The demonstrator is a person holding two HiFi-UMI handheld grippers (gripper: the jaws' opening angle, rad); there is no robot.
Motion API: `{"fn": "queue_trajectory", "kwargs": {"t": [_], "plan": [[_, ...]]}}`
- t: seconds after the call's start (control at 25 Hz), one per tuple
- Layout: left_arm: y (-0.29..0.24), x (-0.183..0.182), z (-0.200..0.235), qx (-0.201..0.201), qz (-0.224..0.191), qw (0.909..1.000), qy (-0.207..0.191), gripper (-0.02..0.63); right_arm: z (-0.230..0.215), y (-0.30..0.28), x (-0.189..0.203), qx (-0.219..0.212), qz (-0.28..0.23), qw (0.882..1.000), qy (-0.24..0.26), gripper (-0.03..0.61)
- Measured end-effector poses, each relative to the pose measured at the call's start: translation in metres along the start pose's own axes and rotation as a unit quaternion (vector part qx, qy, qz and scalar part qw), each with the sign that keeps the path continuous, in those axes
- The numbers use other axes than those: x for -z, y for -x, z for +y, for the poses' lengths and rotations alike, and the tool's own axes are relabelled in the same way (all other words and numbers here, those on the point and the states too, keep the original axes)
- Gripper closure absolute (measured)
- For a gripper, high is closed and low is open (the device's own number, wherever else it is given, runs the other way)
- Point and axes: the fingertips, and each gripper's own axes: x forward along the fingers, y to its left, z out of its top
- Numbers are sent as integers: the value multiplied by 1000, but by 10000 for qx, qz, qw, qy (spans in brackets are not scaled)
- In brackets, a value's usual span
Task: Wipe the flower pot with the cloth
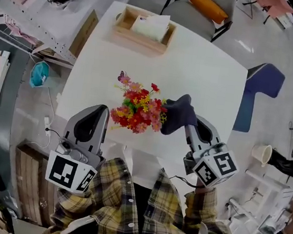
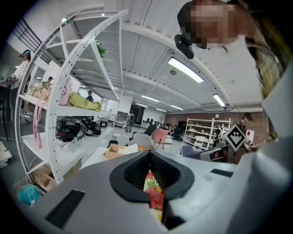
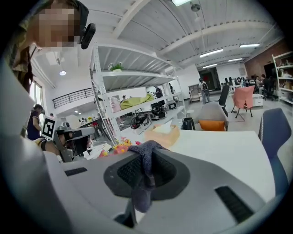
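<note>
Tabletop white, cloth by flowers, shelving beside

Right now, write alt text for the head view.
A person's right gripper holds a dark cloth beside a bunch of colourful flowers on a white table. The shut left gripper hovers at the flowers' other side.

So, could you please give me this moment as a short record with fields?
surface: white table
flower pot: mid-table, only its multicoloured flowers showing
cloth: dark, bunched, beside the flowers
right gripper: shut on the cloth
left gripper: shut, at the flowers' other side
tissue box: wooden, at far edge
</note>
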Motion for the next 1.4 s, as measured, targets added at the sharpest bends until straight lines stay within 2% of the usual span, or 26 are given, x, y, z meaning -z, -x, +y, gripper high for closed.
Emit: {"fn": "queue_trajectory", "kwargs": {"t": [0.4,0.48,0.68,0.84,0.92,1.08,1.4], "plan": [[14,81,18,4,334,9989,327,603,3,-48,65,-412,526,9971,-355,566],[16,96,18,83,432,9984,363,548,2,-55,73,-468,539,9963,-486,566],[14,129,12,305,728,9964,310,468,-3,-68,89,-540,621,9943,-674,566],[5,158,-11,886,1062,9901,-231,391,-6,-78,99,-603,706,9921,-841,566],[-4,166,-19,1111,1080,9868,-482,359,-5,-83,101,-665,716,9914,-873,566],[-22,171,-18,1074,957,9880,-565,287,-3,-90,105,-788,765,9903,-855,566],[-46,181,-23,1275,961,9853,-602,201,-5,-100,113,-944,858,9873,-944,566]]}}
